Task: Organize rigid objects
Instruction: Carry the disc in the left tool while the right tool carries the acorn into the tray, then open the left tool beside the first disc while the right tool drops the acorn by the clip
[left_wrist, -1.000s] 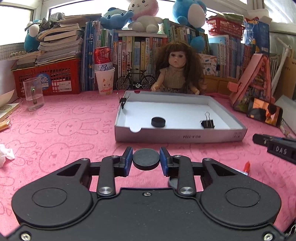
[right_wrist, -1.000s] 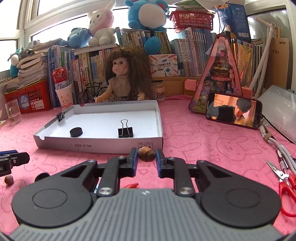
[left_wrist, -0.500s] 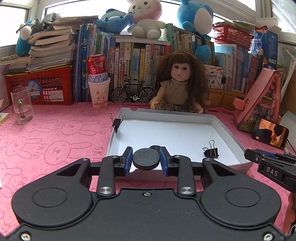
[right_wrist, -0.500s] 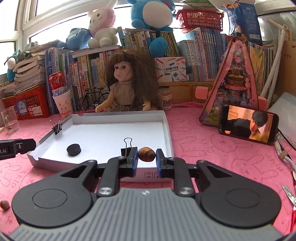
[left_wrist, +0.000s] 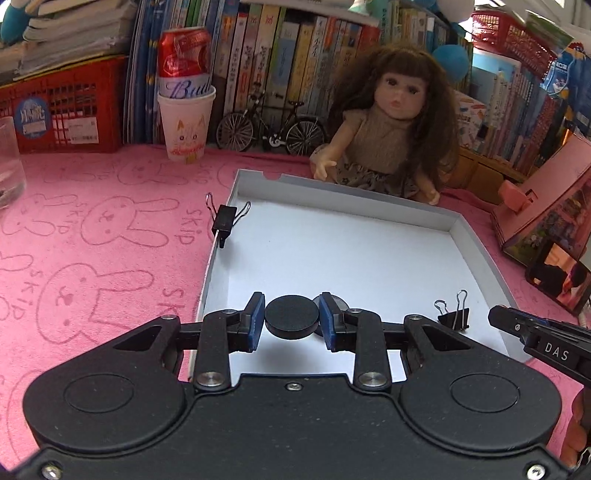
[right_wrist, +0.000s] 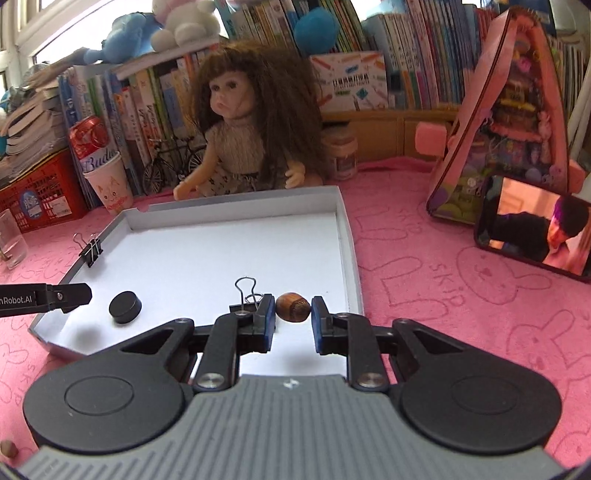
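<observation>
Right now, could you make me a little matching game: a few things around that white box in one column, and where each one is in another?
Things:
1. black disc
2. brown nut
3. binder clip
4. doll

Places:
A. behind the white box
B. in the right claw
C. clamped on the box's wall
D. in the left claw

Pairs: 1-D, 2-B, 3-C, 4-A

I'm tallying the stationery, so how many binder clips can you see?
2. One binder clip is clamped on the white tray's left wall; the other binder clip stands inside near the front. Others may be hidden.
</observation>
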